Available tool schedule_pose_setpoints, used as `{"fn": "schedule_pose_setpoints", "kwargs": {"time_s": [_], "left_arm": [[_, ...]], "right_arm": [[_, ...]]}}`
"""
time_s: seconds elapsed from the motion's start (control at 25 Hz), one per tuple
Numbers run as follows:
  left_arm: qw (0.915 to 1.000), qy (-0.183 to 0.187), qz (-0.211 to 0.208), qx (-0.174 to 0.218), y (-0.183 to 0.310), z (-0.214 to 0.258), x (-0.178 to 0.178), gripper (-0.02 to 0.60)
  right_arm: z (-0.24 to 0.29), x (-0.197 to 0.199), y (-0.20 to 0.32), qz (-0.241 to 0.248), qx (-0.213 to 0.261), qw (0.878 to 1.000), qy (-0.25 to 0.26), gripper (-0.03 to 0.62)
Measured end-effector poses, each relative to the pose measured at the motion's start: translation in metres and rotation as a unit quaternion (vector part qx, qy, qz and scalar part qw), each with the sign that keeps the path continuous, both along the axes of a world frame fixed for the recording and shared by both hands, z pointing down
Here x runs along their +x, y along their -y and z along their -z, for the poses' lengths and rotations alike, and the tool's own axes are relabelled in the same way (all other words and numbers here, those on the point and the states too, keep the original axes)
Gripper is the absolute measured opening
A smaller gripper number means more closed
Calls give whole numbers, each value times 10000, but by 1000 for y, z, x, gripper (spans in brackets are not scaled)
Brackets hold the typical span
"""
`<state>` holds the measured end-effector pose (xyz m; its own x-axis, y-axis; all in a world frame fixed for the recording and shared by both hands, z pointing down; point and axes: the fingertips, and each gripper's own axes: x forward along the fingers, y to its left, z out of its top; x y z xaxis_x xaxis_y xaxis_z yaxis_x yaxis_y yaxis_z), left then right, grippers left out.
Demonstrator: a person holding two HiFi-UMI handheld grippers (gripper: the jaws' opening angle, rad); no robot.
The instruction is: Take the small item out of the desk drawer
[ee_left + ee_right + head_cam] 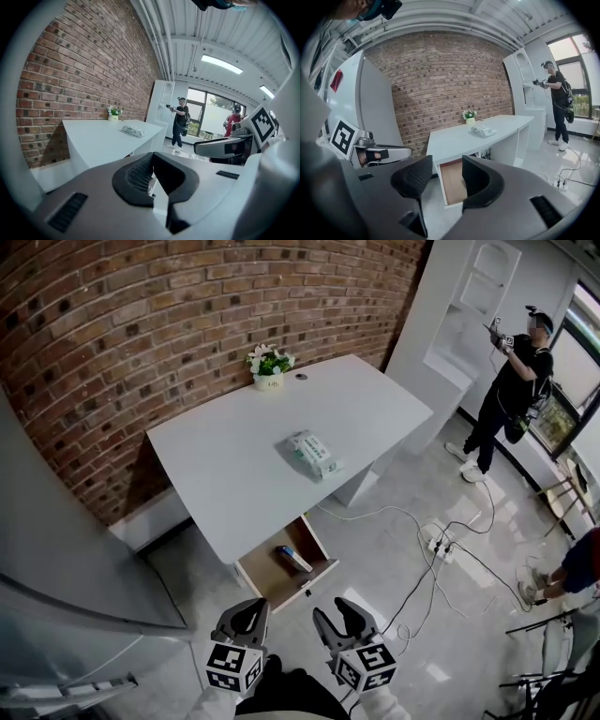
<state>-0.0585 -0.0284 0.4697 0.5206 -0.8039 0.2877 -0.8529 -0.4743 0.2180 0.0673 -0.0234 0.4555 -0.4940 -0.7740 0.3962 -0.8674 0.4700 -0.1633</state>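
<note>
Under the near edge of the white desk (234, 465) a wooden drawer (267, 579) stands pulled out. Inside it lies a small white and blue item (293, 559). Both grippers hover low in front of the drawer, a short way from it. The left gripper (246, 620) is open and holds nothing. The right gripper (342, 622) is open too. In the right gripper view the drawer (451, 185) shows between the jaws of the right gripper (447, 180), and the item is hidden. The left gripper (152, 180) has only a narrow gap between its pads.
A tissue pack (312, 454) and a small potted plant (269, 365) sit on the desk. A grey cabinet (56, 559) stands at the left. Cables and a power strip (436, 542) lie on the floor to the right. A person (511, 381) stands at the back right.
</note>
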Motion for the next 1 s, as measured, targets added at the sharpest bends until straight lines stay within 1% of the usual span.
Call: {"fn": "schedule_pose_setpoints", "kwargs": {"time_s": [0.2, 0.44, 0.68, 0.8, 1.0], "left_arm": [[10000, 14, 29, -88, 7, -7, -5, 17], [9997, 31, 178, -158, 26, -14, -8, 17], [9990, 85, 342, -268, 47, -25, -16, 17], [9984, 126, 435, -339, 57, -30, -16, 17], [9971, 130, 613, -426, 80, -35, -14, 17]], "right_arm": [[-10, -2, 13, 41, -85, 9999, -65, 222], [-21, -8, 40, 238, -112, 9995, -156, 222], [-40, -23, 73, 578, -182, 9977, -302, 222], [-52, -24, 91, 723, -274, 9962, -400, 222], [-80, -21, 126, 830, -464, 9940, -537, 222]]}}
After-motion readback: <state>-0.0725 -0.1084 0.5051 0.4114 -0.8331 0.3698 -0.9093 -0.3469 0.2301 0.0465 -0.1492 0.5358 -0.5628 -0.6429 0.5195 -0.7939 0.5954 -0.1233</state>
